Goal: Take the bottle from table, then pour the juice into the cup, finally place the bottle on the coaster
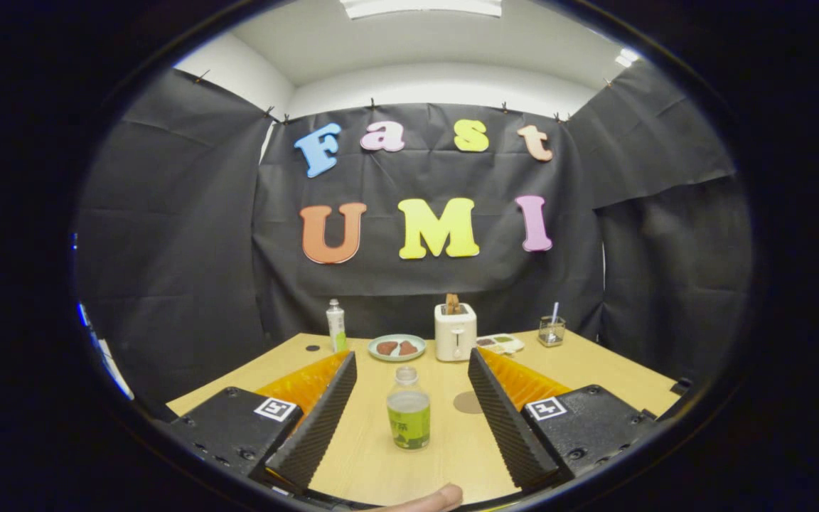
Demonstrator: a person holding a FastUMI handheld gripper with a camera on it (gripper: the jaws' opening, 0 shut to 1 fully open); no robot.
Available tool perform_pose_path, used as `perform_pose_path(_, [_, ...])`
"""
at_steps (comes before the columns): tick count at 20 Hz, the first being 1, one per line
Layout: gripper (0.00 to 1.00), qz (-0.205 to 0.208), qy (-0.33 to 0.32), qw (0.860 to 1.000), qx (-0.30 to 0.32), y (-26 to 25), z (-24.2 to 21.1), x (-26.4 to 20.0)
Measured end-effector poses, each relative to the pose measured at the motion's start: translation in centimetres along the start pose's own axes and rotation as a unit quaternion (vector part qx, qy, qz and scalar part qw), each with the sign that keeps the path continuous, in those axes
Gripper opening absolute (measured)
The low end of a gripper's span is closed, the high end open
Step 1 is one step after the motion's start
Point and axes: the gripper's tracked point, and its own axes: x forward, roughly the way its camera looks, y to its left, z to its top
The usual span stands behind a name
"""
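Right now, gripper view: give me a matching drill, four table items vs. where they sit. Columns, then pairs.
1. bottle
2. coaster
3. toaster
4. plate

A. holds brown pieces, beside the toaster
B. upright between the open gripper's fingers
C. flat beside the bottle
D. by the back wall, something in its slot

Pairs: 1-B, 2-C, 3-D, 4-A

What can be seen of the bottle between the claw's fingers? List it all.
The bottle is small, of clear plastic by its look, with a pale cap, a green label round its lower body and light liquid reaching above the label. It stands upright and closed on the wooden table, between the open claw fingers, touching neither. A round brownish coaster lies on the table beside it, apart from it. Only the table touches the bottle.
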Motion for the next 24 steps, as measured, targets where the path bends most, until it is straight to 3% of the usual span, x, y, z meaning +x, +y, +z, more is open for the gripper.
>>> perform_pose_path(14, [1.0,-0.045,0.061,0.997,-0.021,0.0,-10.3,8.0])
perform_pose_path(24, [1.0,-0.043,0.026,0.999,-0.01,-0.5,-10.7,12.5])
